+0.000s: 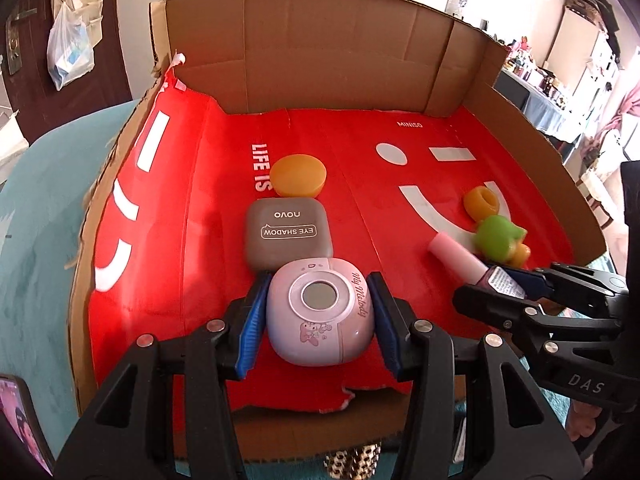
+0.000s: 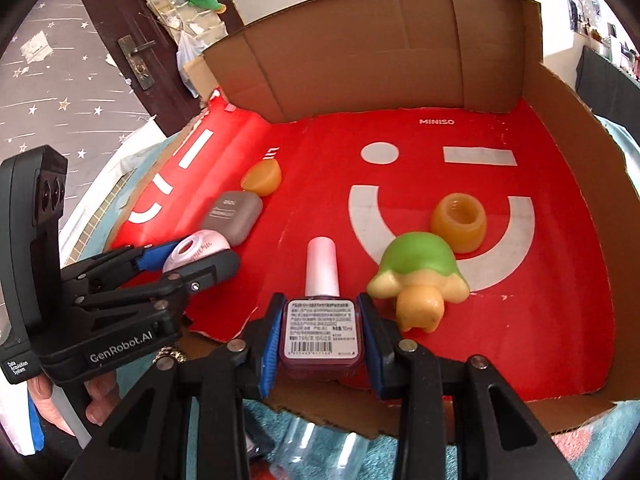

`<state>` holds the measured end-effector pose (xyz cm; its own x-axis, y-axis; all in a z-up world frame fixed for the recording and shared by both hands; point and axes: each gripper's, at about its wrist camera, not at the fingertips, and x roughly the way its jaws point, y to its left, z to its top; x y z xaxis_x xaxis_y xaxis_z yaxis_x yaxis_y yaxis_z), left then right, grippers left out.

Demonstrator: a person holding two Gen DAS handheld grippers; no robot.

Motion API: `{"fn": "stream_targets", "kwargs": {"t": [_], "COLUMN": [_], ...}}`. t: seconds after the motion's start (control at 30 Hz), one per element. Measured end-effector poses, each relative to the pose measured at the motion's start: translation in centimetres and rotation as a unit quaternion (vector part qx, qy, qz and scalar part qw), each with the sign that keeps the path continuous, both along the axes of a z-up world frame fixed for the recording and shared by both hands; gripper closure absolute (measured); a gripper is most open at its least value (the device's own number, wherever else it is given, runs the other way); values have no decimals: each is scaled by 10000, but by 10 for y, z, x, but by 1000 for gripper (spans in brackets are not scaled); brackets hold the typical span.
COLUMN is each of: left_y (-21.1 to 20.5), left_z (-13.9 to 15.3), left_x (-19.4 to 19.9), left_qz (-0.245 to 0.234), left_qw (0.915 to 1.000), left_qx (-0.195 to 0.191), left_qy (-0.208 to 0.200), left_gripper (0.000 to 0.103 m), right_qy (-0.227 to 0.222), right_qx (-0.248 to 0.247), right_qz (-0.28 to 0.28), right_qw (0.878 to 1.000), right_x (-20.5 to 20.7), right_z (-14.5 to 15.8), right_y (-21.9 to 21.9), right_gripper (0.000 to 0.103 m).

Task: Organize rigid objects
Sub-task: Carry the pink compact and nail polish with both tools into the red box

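My left gripper (image 1: 318, 316) is shut on a pale pink My Melody case (image 1: 320, 316), low over the red-lined cardboard tray (image 1: 192, 184). Just beyond the case lie a grey eye shadow compact (image 1: 289, 236) and an orange round lid (image 1: 298, 175), in a line. My right gripper (image 2: 322, 332) is shut on a purple nail polish bottle (image 2: 322, 330) with a pink cap, near the tray's front edge. Right of the bottle sit a green-shelled toy turtle (image 2: 418, 276) and an orange open jar (image 2: 459, 222). The left gripper (image 2: 188, 258) with the case also shows in the right wrist view.
The tray has a tall cardboard back wall (image 1: 320, 52) and low side flaps. A teal towel (image 1: 36, 240) lies under the tray. A phone (image 1: 20, 420) sits at the lower left, a clear plastic bottle (image 2: 320, 452) lies in front of the tray. A person's fingers (image 2: 96, 400) hold the left gripper.
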<state>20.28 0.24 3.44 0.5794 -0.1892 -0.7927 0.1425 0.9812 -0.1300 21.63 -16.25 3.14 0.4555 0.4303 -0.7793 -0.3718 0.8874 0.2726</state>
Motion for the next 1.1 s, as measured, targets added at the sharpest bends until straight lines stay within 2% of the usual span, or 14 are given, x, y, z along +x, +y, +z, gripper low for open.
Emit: {"fn": "stream_targets", "kwargs": {"t": [0.23, 0.37, 0.53, 0.57, 0.77, 0.83, 0.9, 1.1], "left_y": [-3, -4, -4, -4, -1, 0, 0, 1], "left_z": [-3, -5, -6, -6, -6, -6, -6, -5], "left_x": [12, 15, 17, 17, 20, 20, 20, 20], "left_qz": [54, 80, 90, 95, 160, 169, 172, 166], "left_qw": [9999, 9998, 9998, 9998, 9997, 9997, 9997, 9997], "left_qx": [85, 156, 169, 163, 168, 166, 168, 179], "left_qy": [-13, -31, -39, -34, -48, -56, -66, -76], "left_gripper": [57, 57, 57, 57, 57, 57, 57, 57], "right_qy": [-283, -641, -318, -383, -462, -672, -803, -532], "right_qx": [-357, -783, -513, -516, -697, -1053, -1199, -1126], "right_qz": [-282, -410, -264, -262, -334, -502, -608, -741], "right_qw": [9986, 9940, 9978, 9976, 9959, 9909, 9877, 9894], "right_x": [7, 9, 11, 10, 10, 10, 12, 20], "right_z": [2, 6, -1, -2, -2, -1, 0, -4], "right_y": [-6, -1, 0, 1, 2, 3, 3, -7], "right_gripper": [65, 65, 65, 65, 65, 65, 65, 65]}}
